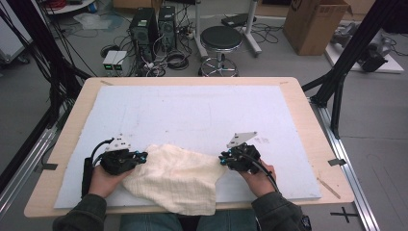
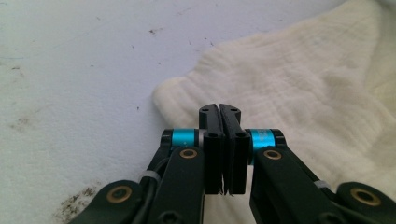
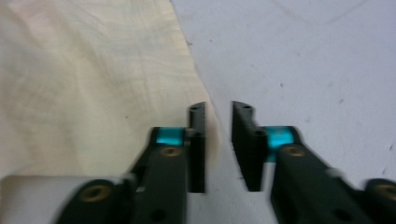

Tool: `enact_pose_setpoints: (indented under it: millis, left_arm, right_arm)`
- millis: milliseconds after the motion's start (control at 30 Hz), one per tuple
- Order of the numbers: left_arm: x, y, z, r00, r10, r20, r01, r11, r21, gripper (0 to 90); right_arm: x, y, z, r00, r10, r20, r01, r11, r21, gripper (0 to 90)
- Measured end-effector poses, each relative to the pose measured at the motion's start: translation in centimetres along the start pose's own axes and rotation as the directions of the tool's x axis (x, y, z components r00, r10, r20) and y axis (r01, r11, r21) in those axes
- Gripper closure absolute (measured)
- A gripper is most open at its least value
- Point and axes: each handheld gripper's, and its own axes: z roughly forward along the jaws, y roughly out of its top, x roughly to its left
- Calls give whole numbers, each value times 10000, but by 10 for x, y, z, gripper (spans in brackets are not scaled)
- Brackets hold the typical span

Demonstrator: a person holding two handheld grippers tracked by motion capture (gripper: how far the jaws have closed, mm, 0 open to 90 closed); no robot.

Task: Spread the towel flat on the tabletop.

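Here, cream cloth (image 1: 175,177) between both grippers.

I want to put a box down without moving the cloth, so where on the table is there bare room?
The white mat is bare across its whole far half, from the cream cloth up to the far wooden edge, and along its right side beyond the right gripper. The near middle is crowded: the cloth lies between the left gripper and the right one, overhanging the near edge.
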Motion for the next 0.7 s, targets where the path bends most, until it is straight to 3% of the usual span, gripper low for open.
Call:
enact_pose_setpoints:
  millis: [67, 133, 300, 400, 467, 533, 700]
  left_arm:
    - [2, 2, 2, 9995, -299, 55, 299, 9995, -86, 691]
    - [6, 5, 4, 9988, -481, -9, 481, 9986, -204, 666]
    - [12, 14, 18, 9982, -547, -241, 554, 9980, 290, 553]
    - [12, 14, 28, 9969, -455, -640, 512, 9947, 896, 471]
    - [12, 13, 32, 9966, -421, -705, 502, 9920, 1161, 480]
    - [11, 12, 32, 9951, -385, -914, 488, 9924, 1127, 526]
    - [8, 10, 29, 9933, -119, -1149, 249, 9934, 1120, 713]
  right_arm:
    - [0, -1, 0, 9998, 12, -178, -13, 10000, -43, 693]
    - [1, -2, 0, 9992, 40, -396, -43, 10000, -69, 662]
    - [2, -8, 6, 9962, 239, -840, -211, 9992, 338, 572]
    - [1, -12, 9, 9927, 479, -1111, -439, 9983, 375, 564]
    - [2, -13, 10, 9934, 470, -1042, -417, 9978, 518, 594]
    - [3, -14, 11, 9952, 289, -939, -243, 9984, 502, 632]
    - [6, -14, 12, 9972, 109, -744, -71, 9986, 515, 751]
